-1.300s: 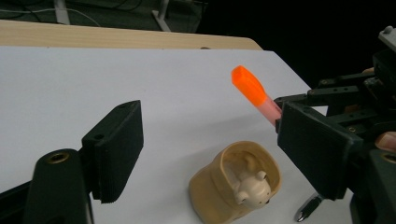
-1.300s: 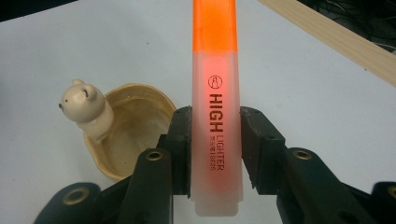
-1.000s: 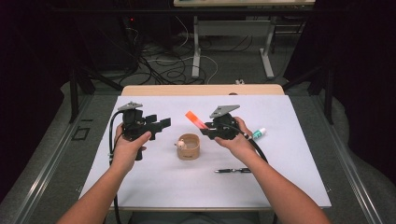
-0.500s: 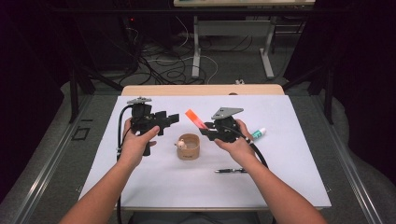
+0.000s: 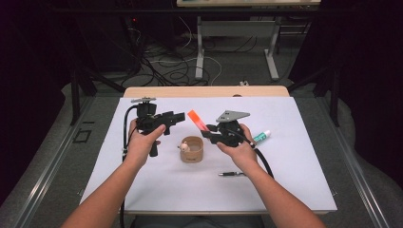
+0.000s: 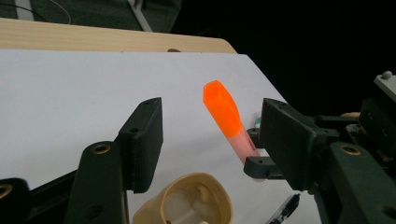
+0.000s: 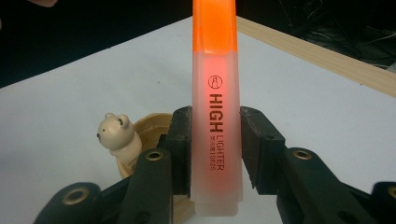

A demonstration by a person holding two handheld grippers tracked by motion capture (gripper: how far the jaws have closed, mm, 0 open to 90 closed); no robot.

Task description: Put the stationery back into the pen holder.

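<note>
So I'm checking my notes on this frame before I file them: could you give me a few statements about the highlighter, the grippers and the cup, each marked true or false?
1. The right gripper is shut on the orange highlighter. True.
2. The highlighter's orange cap has been taken off. False: the cap sits on the end that points toward the left gripper.
3. The left gripper is clamped on the cap. False: its jaws have just been closing, but they stand apart either side of the cap, not touching it.
4. A small bear figure sits at the rim of the tan cup. True.
5. The black pen stands in the cup. False: it lies on the white sheet near the person's right forearm.
</note>
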